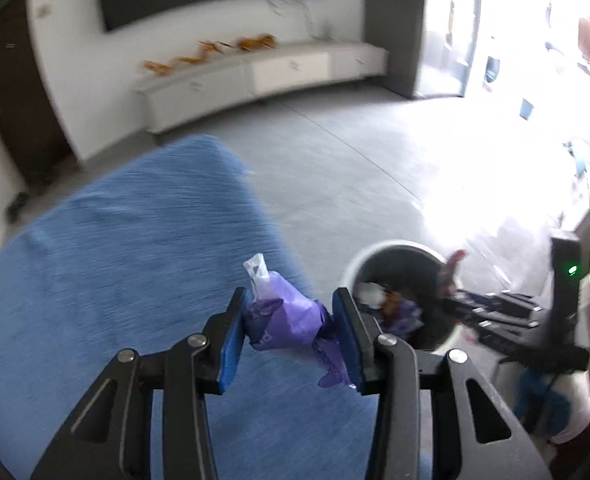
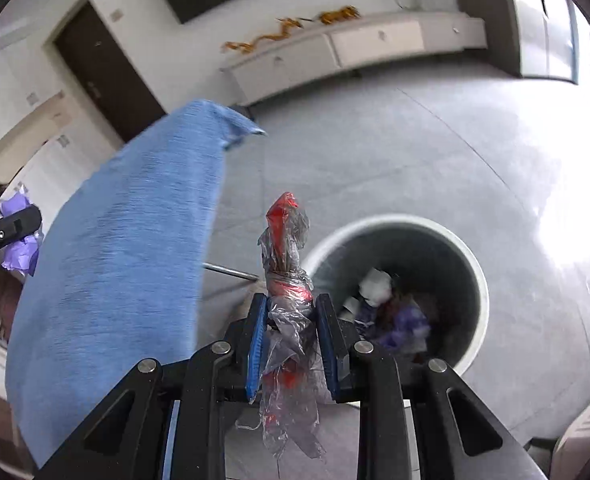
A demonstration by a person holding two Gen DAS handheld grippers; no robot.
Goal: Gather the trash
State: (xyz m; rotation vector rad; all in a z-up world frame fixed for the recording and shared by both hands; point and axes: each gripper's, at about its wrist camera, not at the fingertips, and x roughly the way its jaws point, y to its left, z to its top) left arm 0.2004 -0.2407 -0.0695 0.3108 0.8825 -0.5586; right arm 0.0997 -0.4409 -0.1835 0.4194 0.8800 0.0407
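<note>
In the left wrist view my left gripper (image 1: 291, 320) is shut on a crumpled purple wrapper (image 1: 285, 316), above the blue cloth surface (image 1: 135, 280) and left of the white trash bin (image 1: 399, 300). That bin holds several scraps. My right gripper (image 1: 455, 304) shows there over the bin's right side with red trash in it. In the right wrist view my right gripper (image 2: 291, 328) is shut on a twisted clear and red plastic wrapper (image 2: 285, 272), just left of the bin (image 2: 399, 292). The left gripper (image 2: 11, 232) with its purple wrapper (image 2: 21, 252) appears at the far left.
The blue cloth (image 2: 127, 264) covers a raised surface beside the bin. Grey floor (image 1: 355, 168) stretches to a low white cabinet (image 1: 255, 76) along the far wall. A dark door (image 2: 103, 76) stands at left. Bright light floods the right side.
</note>
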